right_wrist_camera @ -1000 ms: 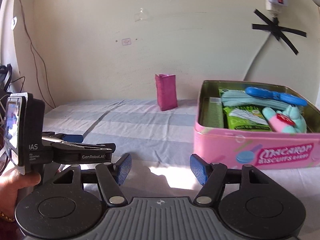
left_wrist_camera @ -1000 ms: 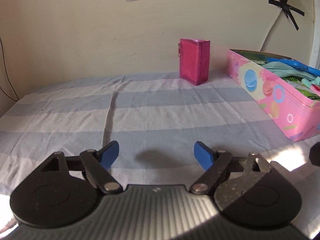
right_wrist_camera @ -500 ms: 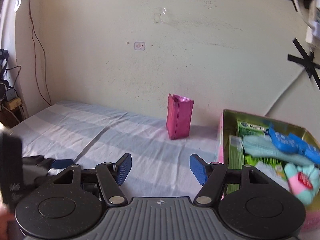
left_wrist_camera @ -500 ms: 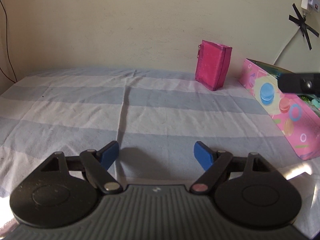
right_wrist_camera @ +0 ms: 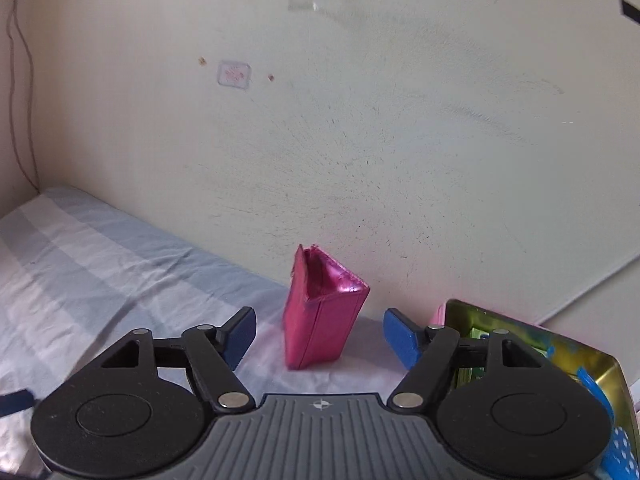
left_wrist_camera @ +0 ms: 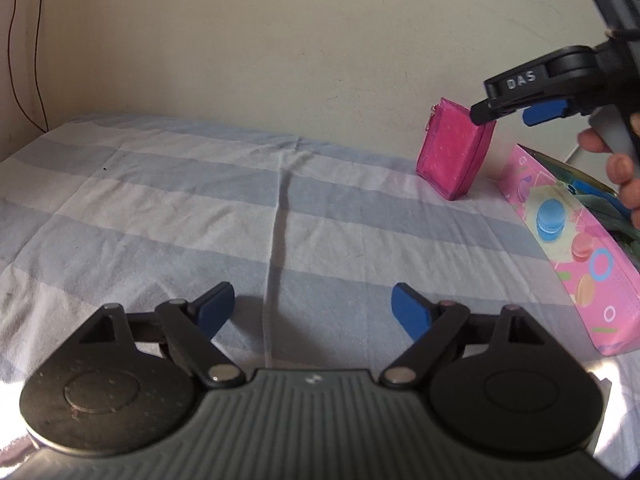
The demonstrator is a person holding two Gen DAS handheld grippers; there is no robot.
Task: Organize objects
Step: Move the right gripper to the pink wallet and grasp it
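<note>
A shiny pink pouch (left_wrist_camera: 454, 156) stands upright on the striped sheet, close to the wall. In the right wrist view the pouch (right_wrist_camera: 320, 320) shows in the gap of my right gripper (right_wrist_camera: 320, 334). Its jaws are opening and the blue pads do not touch the pouch. The left wrist view shows that right gripper (left_wrist_camera: 516, 114) hovering by the pouch's top corner. My left gripper (left_wrist_camera: 314, 308) hangs low over the sheet, well short of the pouch, its jaws opening with nothing between them.
A pink macaron biscuit tin (left_wrist_camera: 580, 248) lies open to the right of the pouch, with packets and blue items inside its wall (right_wrist_camera: 576, 356). A person's fingers (left_wrist_camera: 624, 168) hold the right gripper's handle. The wall rises directly behind the pouch. A blue-and-white striped sheet (left_wrist_camera: 160, 208) spreads out to the left.
My right gripper has swung from in front of the tin up to the pouch and now shows in the left wrist view. The left gripper has drifted sideways a little and rolled.
</note>
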